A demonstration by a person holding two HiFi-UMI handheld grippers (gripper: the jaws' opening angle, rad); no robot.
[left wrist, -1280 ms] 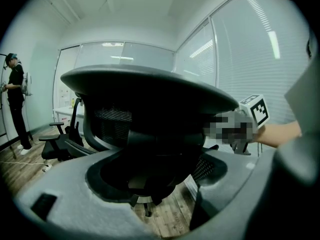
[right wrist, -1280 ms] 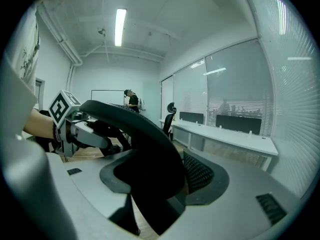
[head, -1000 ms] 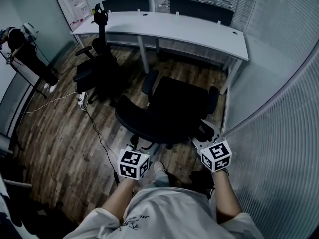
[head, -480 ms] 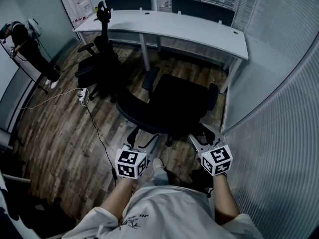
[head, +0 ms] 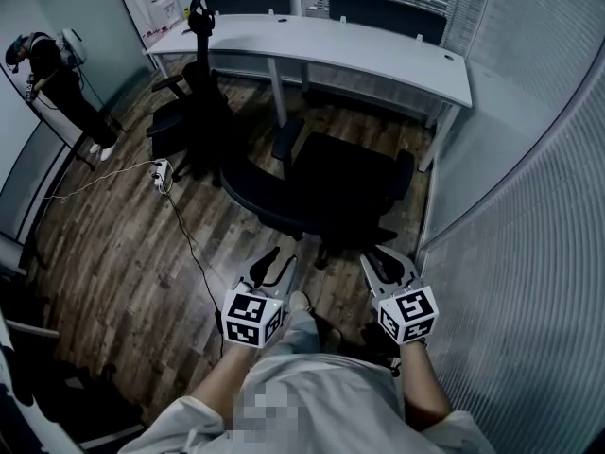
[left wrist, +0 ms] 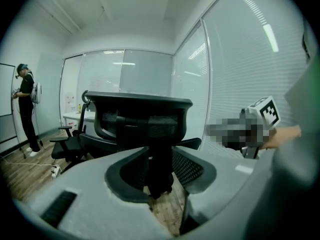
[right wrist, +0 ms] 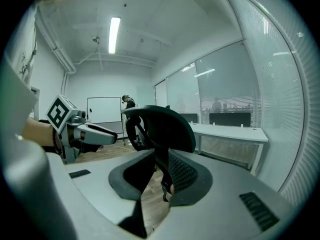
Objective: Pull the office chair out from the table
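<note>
The black office chair (head: 333, 195) stands on the wood floor a little off the white table (head: 378, 57), its back toward me. My left gripper (head: 270, 267) and right gripper (head: 388, 263) hover just behind the backrest, apart from it. Both sets of jaws are closing with nothing between them. In the left gripper view the chair (left wrist: 141, 118) shows beyond the left gripper (left wrist: 161, 180), and the right gripper (left wrist: 256, 128) appears at the right. The right gripper view shows the chair (right wrist: 161, 125) past the right gripper (right wrist: 154, 180).
A second black chair (head: 189, 121) stands at the table's left end. A person (head: 55, 72) stands at far left by a whiteboard. A power strip (head: 161, 170) with a cable lies on the floor. A ribbed glass wall (head: 529, 216) runs close along the right.
Both grippers have drawn back from the chair's backrest toward me, and their jaws have narrowed. The chair has stayed where it was.
</note>
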